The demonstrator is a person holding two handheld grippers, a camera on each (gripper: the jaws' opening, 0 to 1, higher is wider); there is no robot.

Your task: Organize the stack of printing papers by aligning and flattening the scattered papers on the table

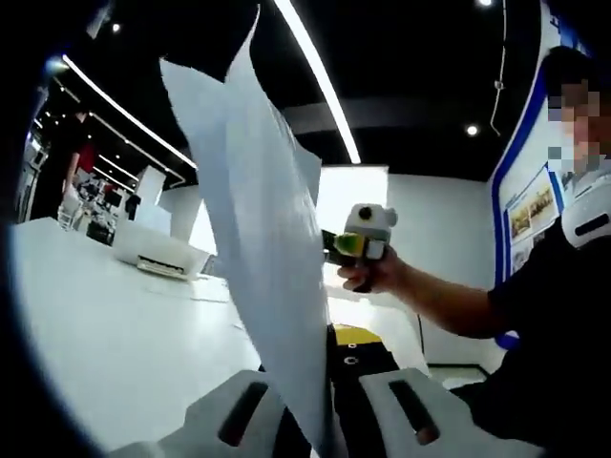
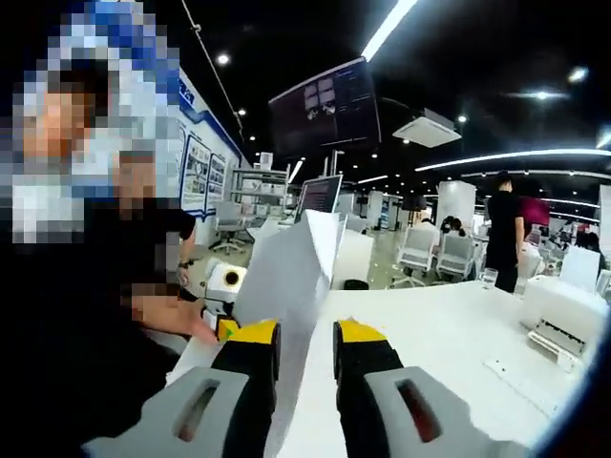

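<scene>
Papers [image 1: 263,239] stand nearly upright above the white bench [image 1: 105,334], held off its surface. Left tongs [image 1: 329,434] pinch the sheets' lower edge between nearly closed jaws. Right tongs [image 2: 305,358] grip the same sheets' other edge, yellow-tipped jaws narrowly apart around it. Farther along the bench from the papers sits a white printer [image 2: 563,315], then a glass [image 2: 489,278].
</scene>
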